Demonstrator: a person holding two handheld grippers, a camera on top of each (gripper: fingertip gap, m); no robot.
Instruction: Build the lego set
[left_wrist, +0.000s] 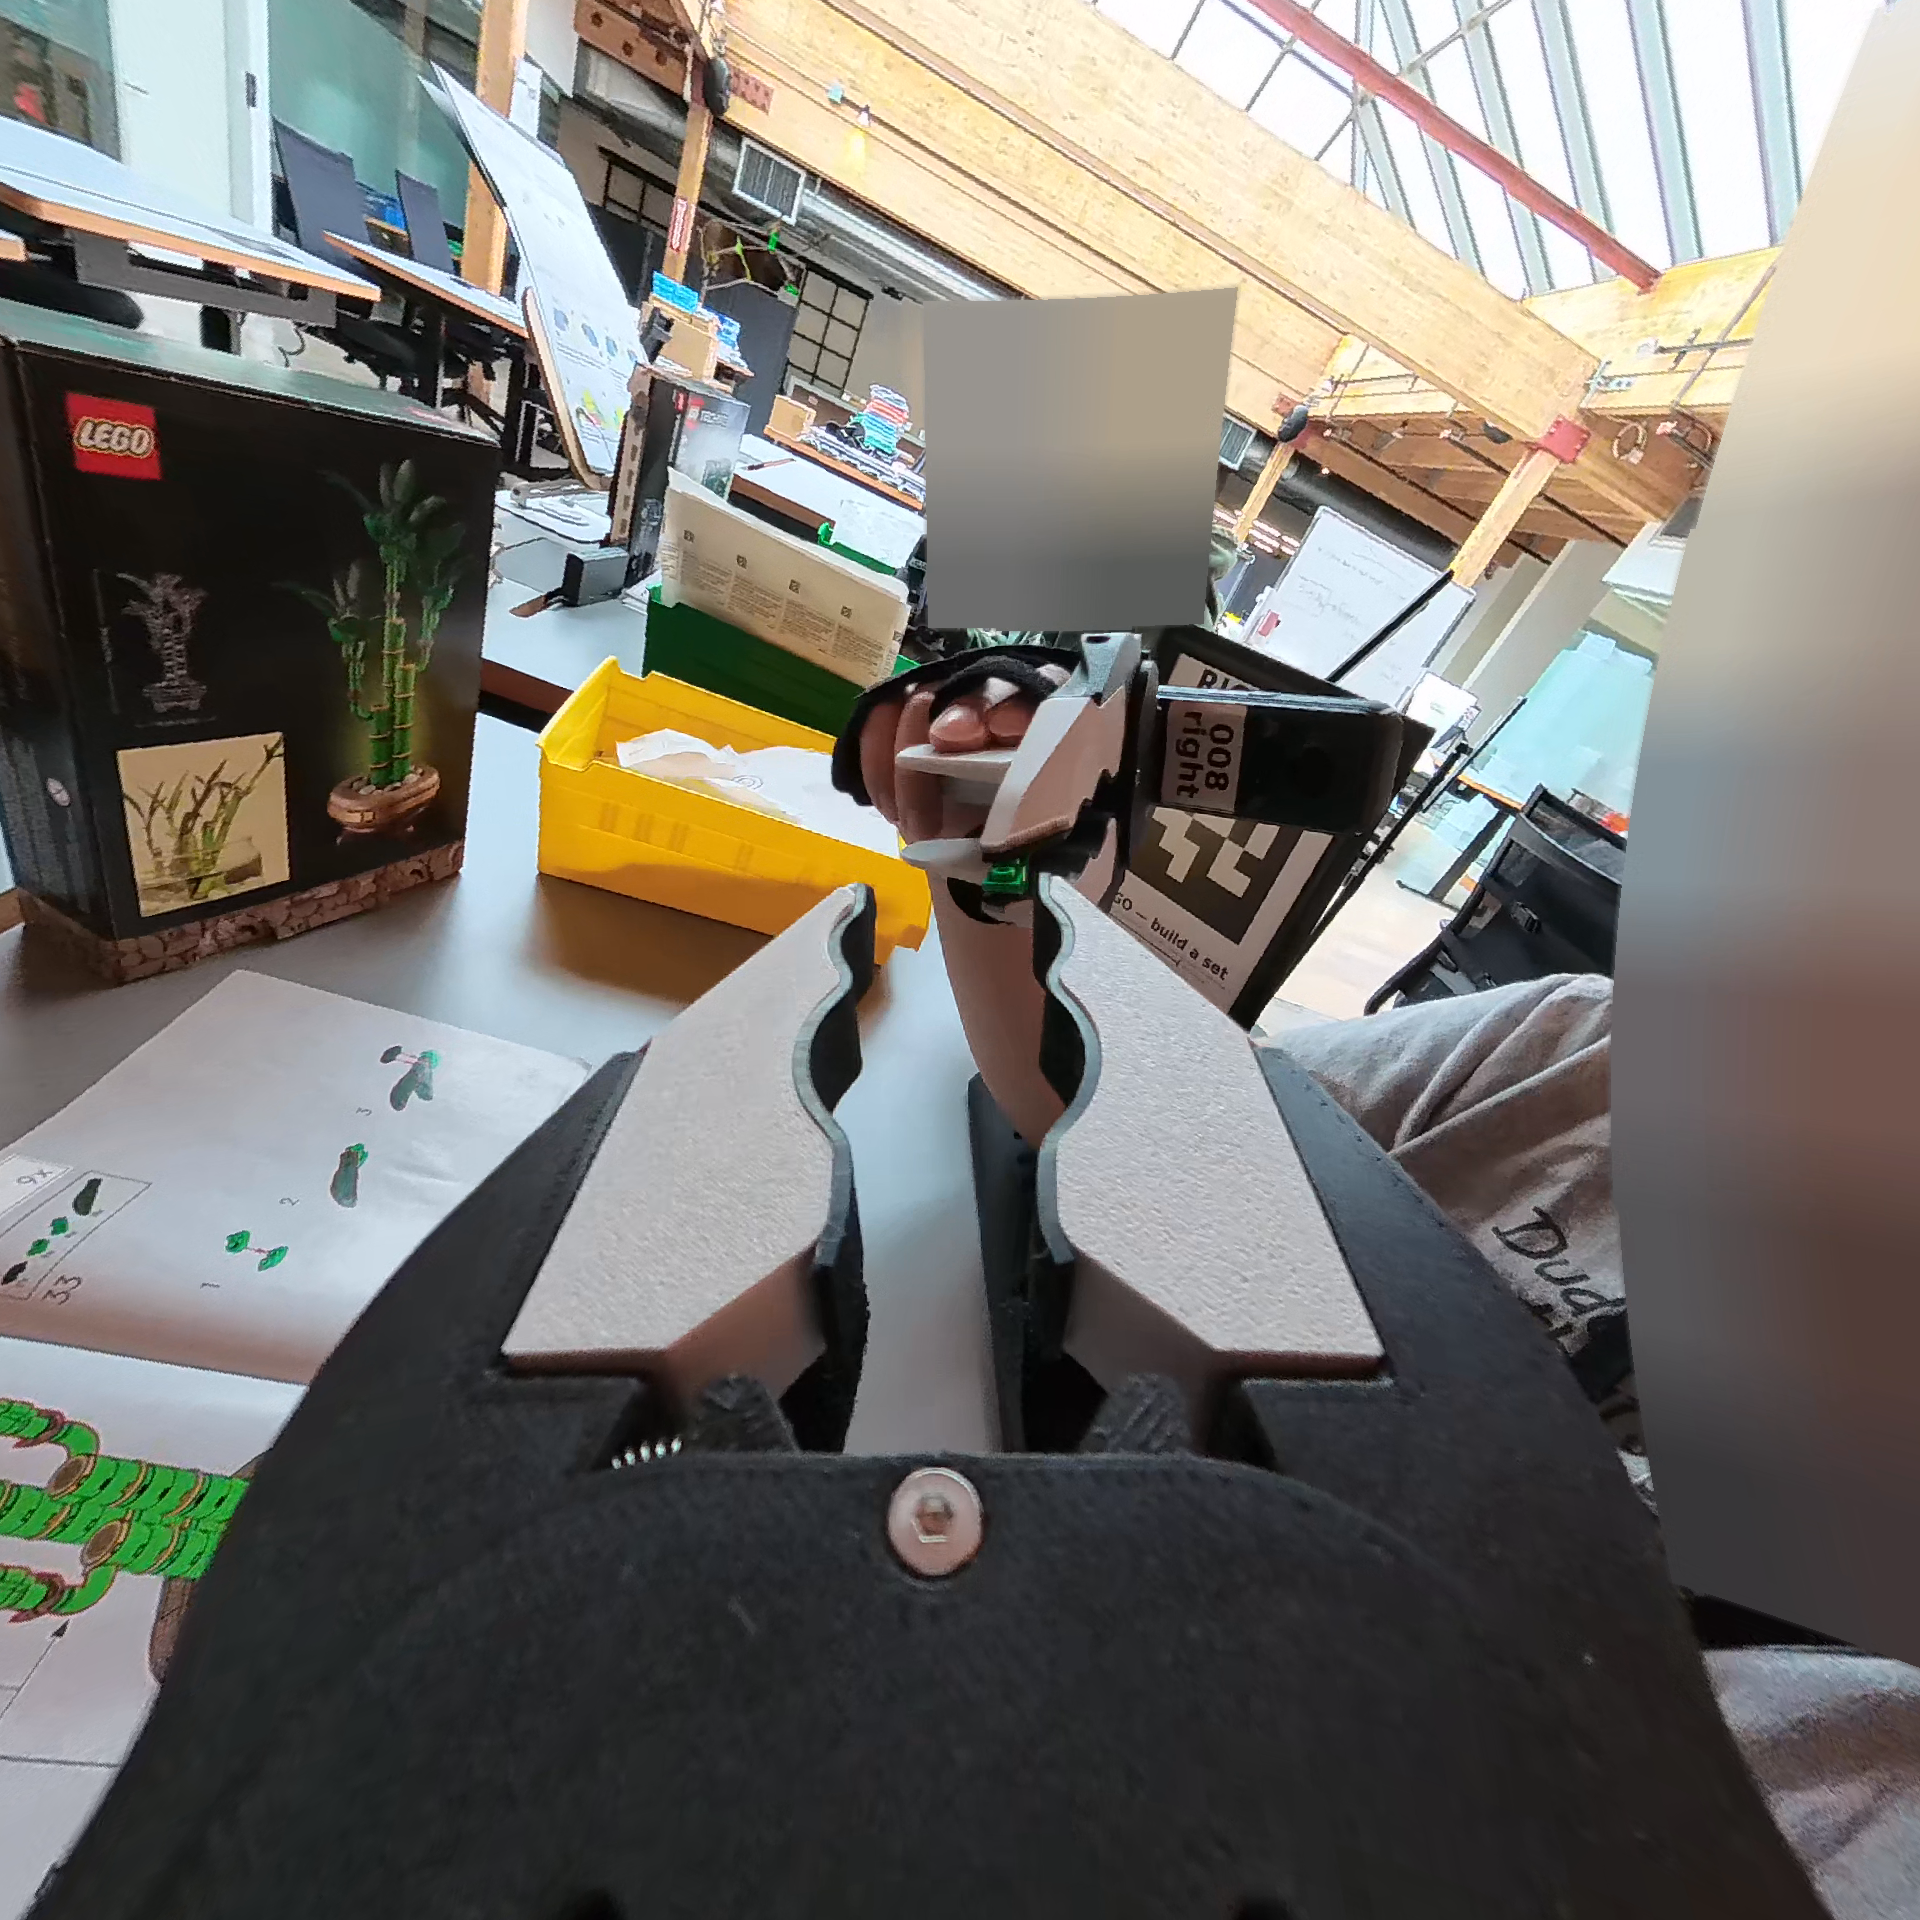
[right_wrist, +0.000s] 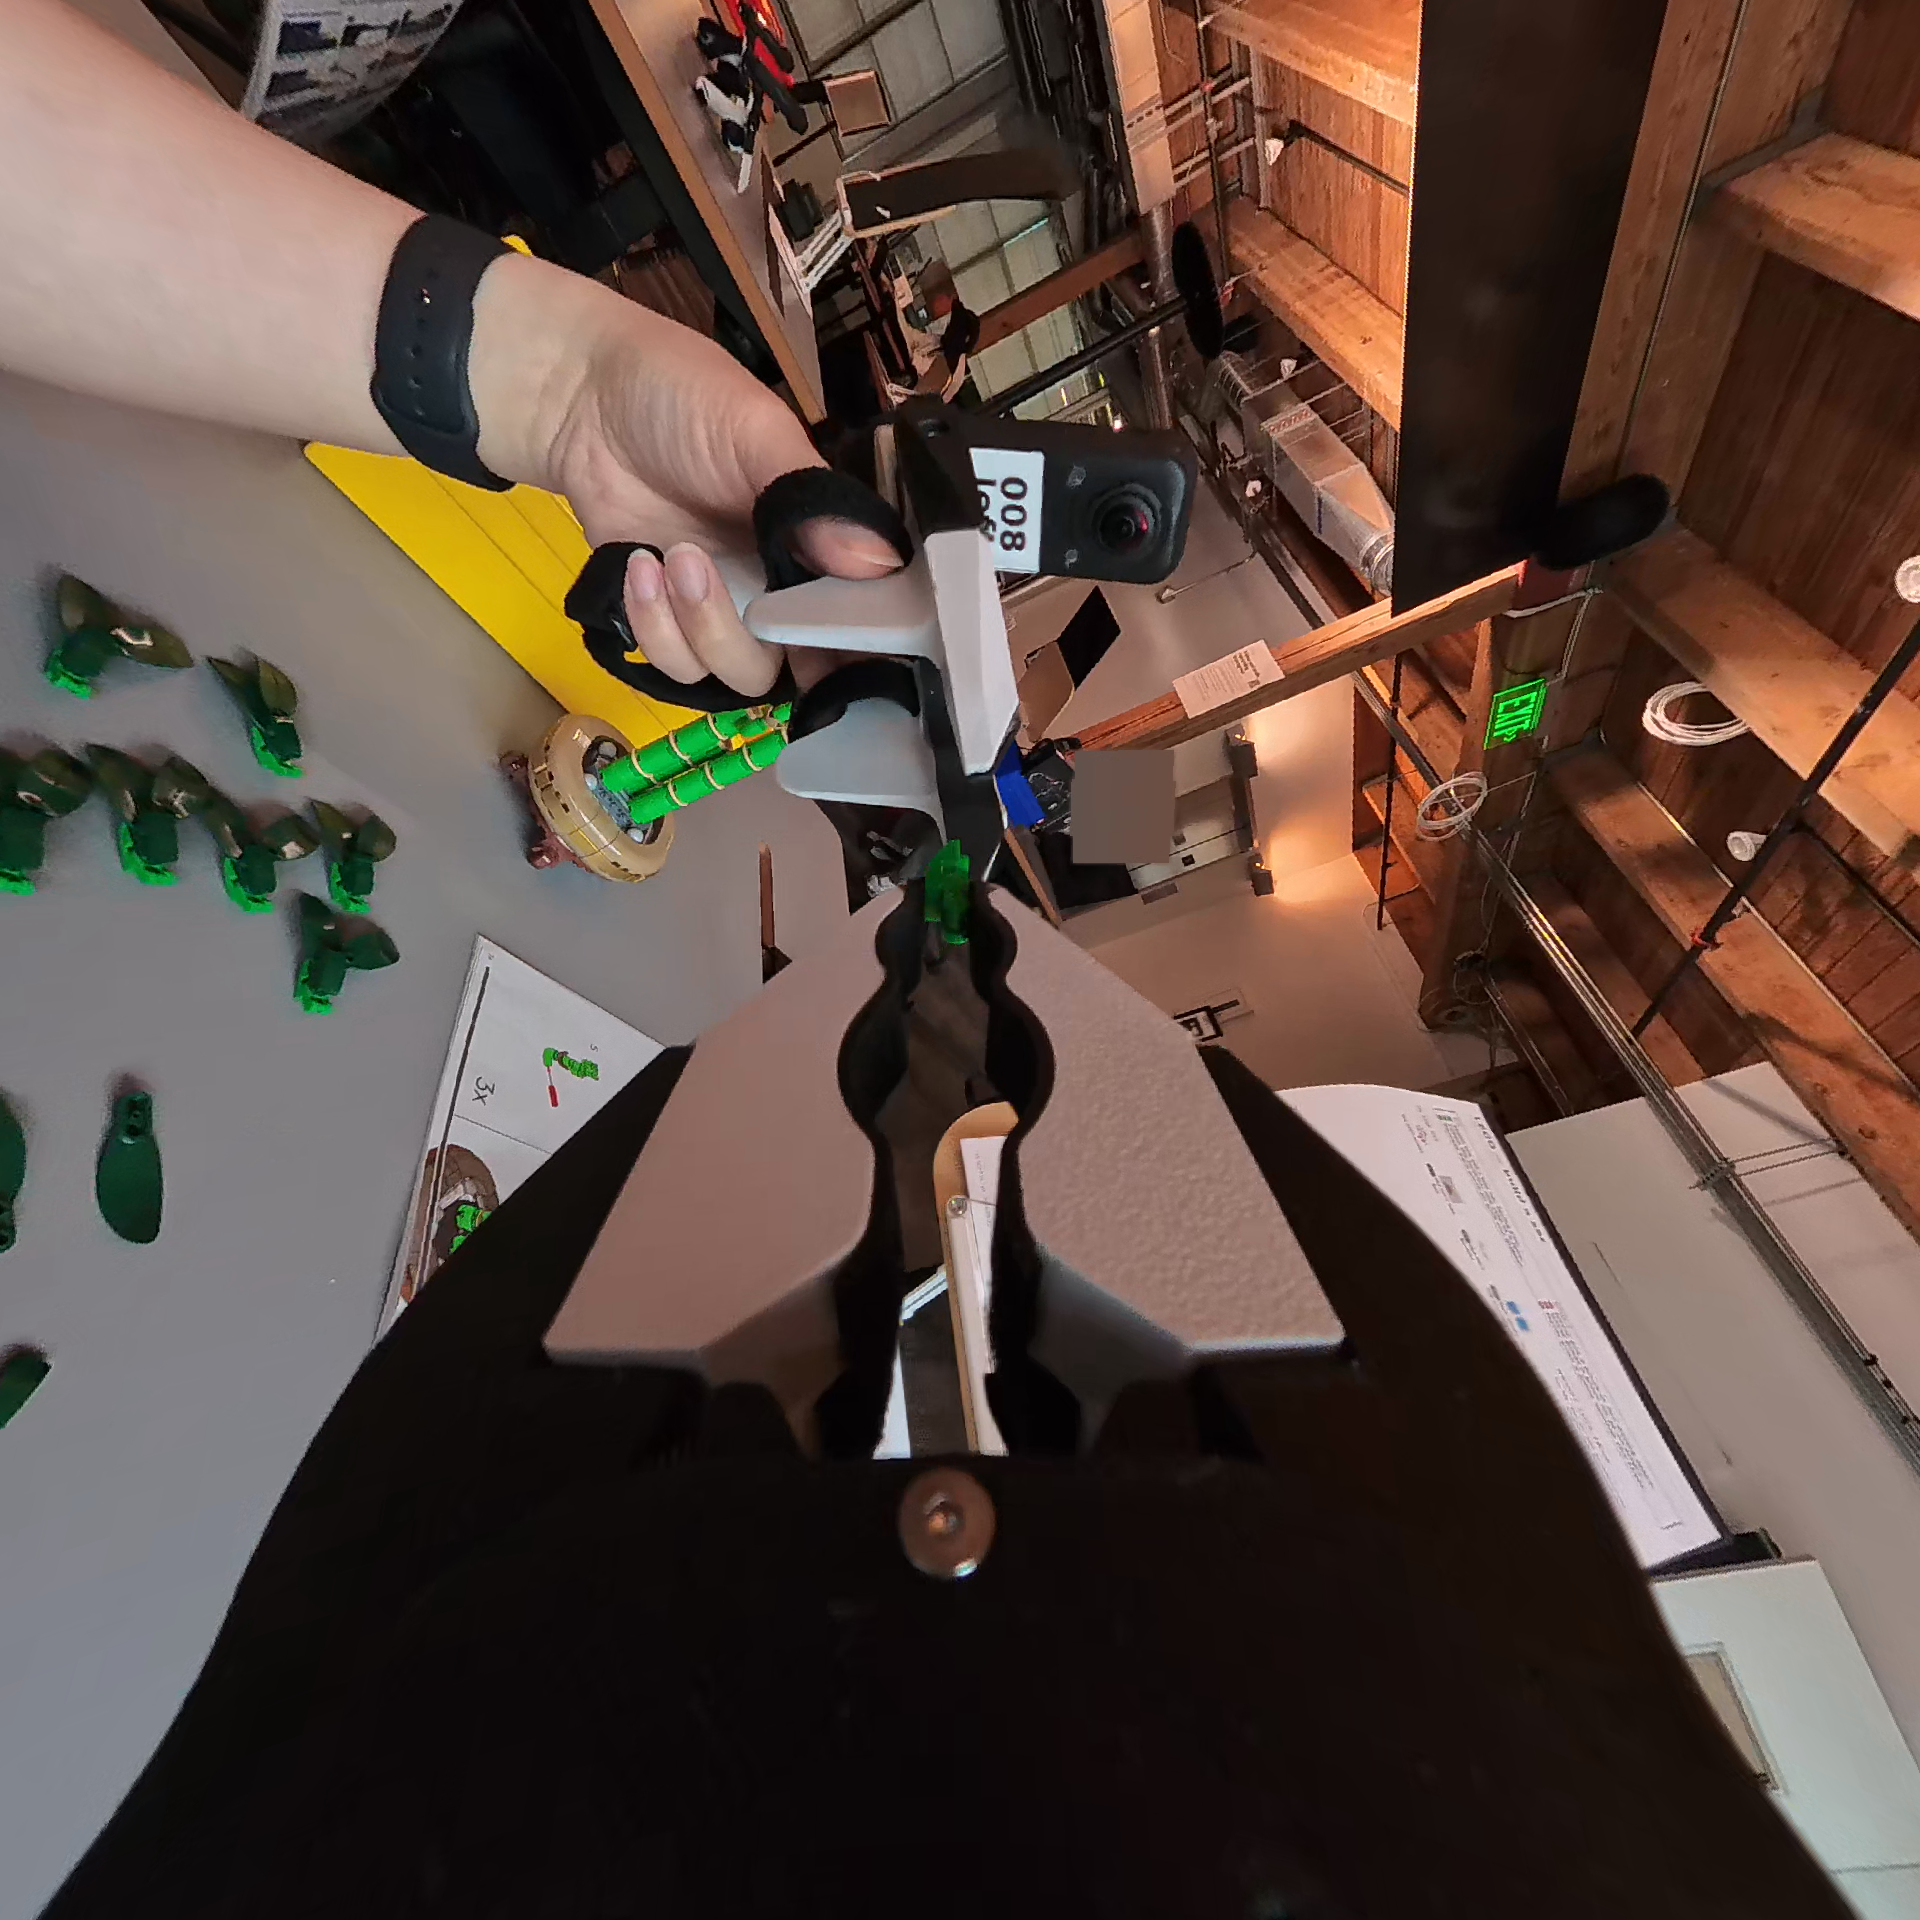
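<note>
Green stem piece (right_wrist: 948, 891) sat pinched at the tips of your right gripper (right_wrist: 951, 914), held up between both tools. Left gripper (left_wrist: 951, 914) jaws were parted, empty. Tiny, light, rigid plastic, probably slippery; I'd have gripped its flat sides.

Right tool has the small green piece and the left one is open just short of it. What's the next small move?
Probably ease the left tool forward around the small green piece and close gently. The right tool pinches that piece at its tips, and the left's open fingers sit just short of it.
</note>
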